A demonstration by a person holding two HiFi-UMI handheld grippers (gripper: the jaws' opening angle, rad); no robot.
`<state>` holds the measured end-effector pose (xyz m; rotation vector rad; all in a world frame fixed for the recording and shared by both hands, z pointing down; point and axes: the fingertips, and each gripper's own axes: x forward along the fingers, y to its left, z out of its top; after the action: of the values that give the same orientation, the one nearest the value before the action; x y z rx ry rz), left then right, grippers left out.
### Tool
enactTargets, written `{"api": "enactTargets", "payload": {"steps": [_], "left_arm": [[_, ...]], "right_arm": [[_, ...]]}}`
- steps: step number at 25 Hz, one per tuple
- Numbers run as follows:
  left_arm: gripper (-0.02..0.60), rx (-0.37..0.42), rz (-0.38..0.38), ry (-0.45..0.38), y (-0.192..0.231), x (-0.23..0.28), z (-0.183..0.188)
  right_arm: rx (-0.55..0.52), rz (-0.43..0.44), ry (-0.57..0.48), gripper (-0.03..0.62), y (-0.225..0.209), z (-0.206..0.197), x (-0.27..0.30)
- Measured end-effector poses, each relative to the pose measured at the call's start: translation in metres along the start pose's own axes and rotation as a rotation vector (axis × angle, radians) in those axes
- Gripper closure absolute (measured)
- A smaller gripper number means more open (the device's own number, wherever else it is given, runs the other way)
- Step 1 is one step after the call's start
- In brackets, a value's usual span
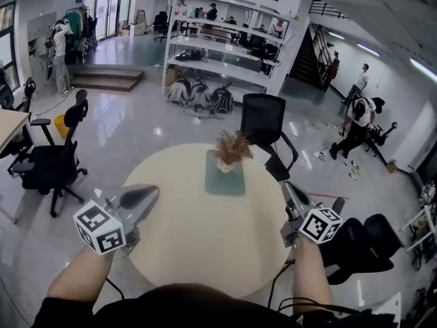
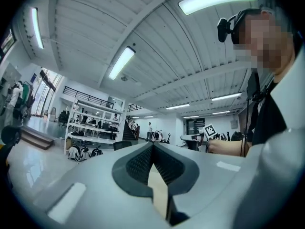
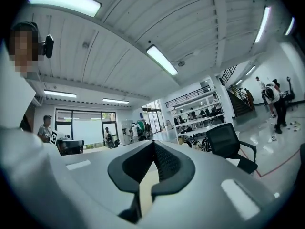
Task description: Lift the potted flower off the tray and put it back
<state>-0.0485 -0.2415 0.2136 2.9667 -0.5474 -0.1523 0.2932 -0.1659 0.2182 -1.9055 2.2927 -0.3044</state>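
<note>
The potted flower point(image 1: 233, 150), a small white pot with a brown dried bunch, stands upright at the far end of the green tray point(image 1: 224, 180) in the middle of the round cream table point(image 1: 205, 238). My left gripper point(image 1: 151, 194) hovers over the table's near left, well short of the tray, shut and empty. Its jaws meet at the tips in the left gripper view point(image 2: 152, 145). My right gripper point(image 1: 285, 185) hangs at the table's right edge, to the right of the tray, shut with nothing in it. Neither gripper view point(image 3: 153, 143) shows the pot or the tray.
A black office chair point(image 1: 263, 119) stands just behind the table. Another black chair point(image 1: 56, 157) is at the left and a third point(image 1: 365, 241) at the near right. White shelving point(image 1: 225, 43) fills the back. People stand at the far right point(image 1: 356, 121).
</note>
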Motion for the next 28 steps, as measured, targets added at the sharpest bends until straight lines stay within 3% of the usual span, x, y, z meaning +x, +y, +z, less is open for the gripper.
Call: {"api": "enactTargets", "payload": {"steps": [5,11,18,28], "left_arm": [[0.583,0.027,0.013,-0.024,-0.065,0.009,0.018],[0.583,-0.054,0.057,-0.068,-0.114,0.019,-0.003],[0.583,-0.028,0.044,-0.038,-0.134,0.052,-0.020],[0.583,-0.035,0.067,-0.034,-0.124,0.058,-0.017]], "right_arm": [[-0.014,0.067,0.023,0.580,0.011,0.010,-0.054],[0.019,0.145,0.019,0.582,0.007,0.015,-0.111],[-0.037,0.186,0.026,0.582,0.000,0.003,-0.123],[-0.172,0.194,0.066,0.583,0.009,-0.010,-0.103]]}}
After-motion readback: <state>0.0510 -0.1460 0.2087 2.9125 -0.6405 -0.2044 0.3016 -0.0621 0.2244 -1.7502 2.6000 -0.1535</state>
